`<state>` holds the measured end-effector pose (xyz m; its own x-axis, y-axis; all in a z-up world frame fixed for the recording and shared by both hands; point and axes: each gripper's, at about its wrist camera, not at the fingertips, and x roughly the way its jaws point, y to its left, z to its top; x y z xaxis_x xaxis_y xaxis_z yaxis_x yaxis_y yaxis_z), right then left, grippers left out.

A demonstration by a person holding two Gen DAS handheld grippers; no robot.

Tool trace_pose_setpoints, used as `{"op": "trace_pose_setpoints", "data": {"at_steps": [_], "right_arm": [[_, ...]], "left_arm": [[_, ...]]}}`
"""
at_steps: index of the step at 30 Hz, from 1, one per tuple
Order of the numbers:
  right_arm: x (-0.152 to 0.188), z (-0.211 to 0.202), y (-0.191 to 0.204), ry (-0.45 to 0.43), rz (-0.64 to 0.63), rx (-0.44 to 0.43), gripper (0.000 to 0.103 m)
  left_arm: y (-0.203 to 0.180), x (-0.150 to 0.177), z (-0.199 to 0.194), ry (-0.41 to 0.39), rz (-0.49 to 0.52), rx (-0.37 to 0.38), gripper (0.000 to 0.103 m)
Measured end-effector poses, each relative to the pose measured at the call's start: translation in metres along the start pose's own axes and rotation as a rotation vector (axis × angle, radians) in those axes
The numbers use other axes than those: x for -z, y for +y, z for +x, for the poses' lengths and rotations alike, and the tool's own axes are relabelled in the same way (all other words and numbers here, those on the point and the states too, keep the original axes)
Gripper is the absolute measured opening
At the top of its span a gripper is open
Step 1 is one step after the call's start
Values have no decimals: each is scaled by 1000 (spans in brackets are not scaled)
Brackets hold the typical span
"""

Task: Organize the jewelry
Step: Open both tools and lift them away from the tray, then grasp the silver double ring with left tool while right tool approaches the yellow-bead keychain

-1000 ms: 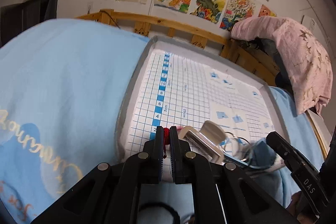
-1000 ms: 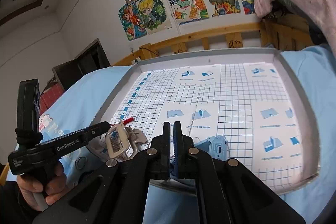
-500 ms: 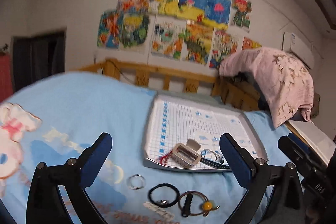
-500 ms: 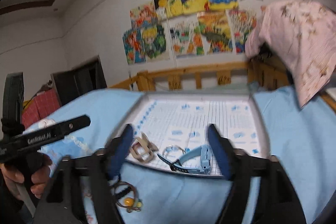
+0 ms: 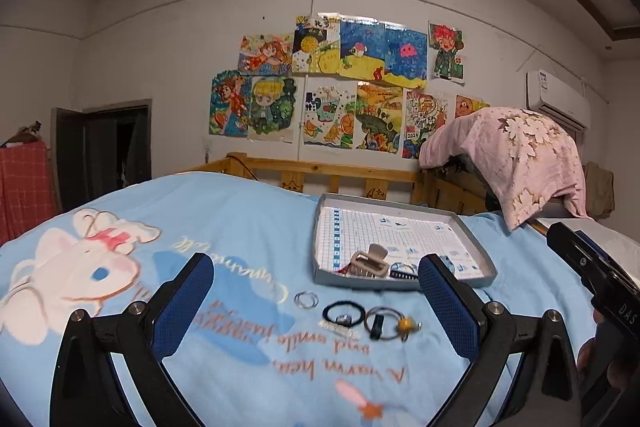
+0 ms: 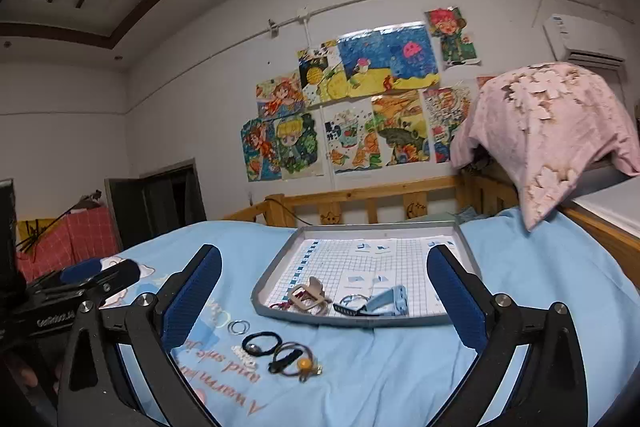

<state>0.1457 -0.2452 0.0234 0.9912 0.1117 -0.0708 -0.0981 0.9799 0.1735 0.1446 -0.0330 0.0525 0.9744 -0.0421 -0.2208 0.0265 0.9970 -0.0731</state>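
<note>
A grey tray (image 6: 264, 301) lined with blue-gridded paper is seen resting on a bed covered by a light blue sheet (image 6: 400, 379). Inside the tray, along its near edge, a beige hair claw clip (image 6: 307, 297) is noted at the left, with a red item partly hidden beside it; a thin ring-shaped piece lies to its right, and a light blue watch (image 6: 390, 301) with a dark strap lies further right. On the sheet just in front of the tray, outside it, a pair of silver rings (image 6: 239, 327), a black hair tie (image 6: 261, 343), a small white clip, blurred, and a hair tie with a yellow bead (image 6: 296, 358) are grouped close together. The left hand-held gripper (image 5: 316, 291) is recorded as released, jaws spread wide, nothing between them but the loose items lying on the sheet beyond. The right hand-held gripper (image 6: 324, 279) is opening, already wide, nothing gripped; the tray is framed between its fingers at a distance. Each gripper appears at the edge of the other's view, held by a hand. Coloured drawings (image 5: 340, 87) are taped to the far wall above a wooden bed rail (image 5: 340, 173), and a pink floral cloth (image 5: 516, 159) is draped at the right.
</note>
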Motion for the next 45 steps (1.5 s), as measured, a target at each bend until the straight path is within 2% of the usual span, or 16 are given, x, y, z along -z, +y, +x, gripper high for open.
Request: {"op": "trace_pose_setpoints", "data": {"at_steps": [8,19,24,28,40,45], "right_arm": [[27,-43,7,13,-10,36,101],[50,-78,13,62,-39,76,101],[48,-78,12,74,-55,82,101],[39,-68,13,78,-70,72,101],[4,1,22,40,-155,54,101],[3,38,23,51,-151,51,101]], "left_arm": [[9,31,-49,-27,-12,-24,103],[13,55,-65,19,25,-43,103],[17,49,-49,62,11,-36,103],[24,37,-31,66,-5,-43,103],[33,9,43,70,-22,-63,103],[37,7,86,108,-30,-64,103]]}}
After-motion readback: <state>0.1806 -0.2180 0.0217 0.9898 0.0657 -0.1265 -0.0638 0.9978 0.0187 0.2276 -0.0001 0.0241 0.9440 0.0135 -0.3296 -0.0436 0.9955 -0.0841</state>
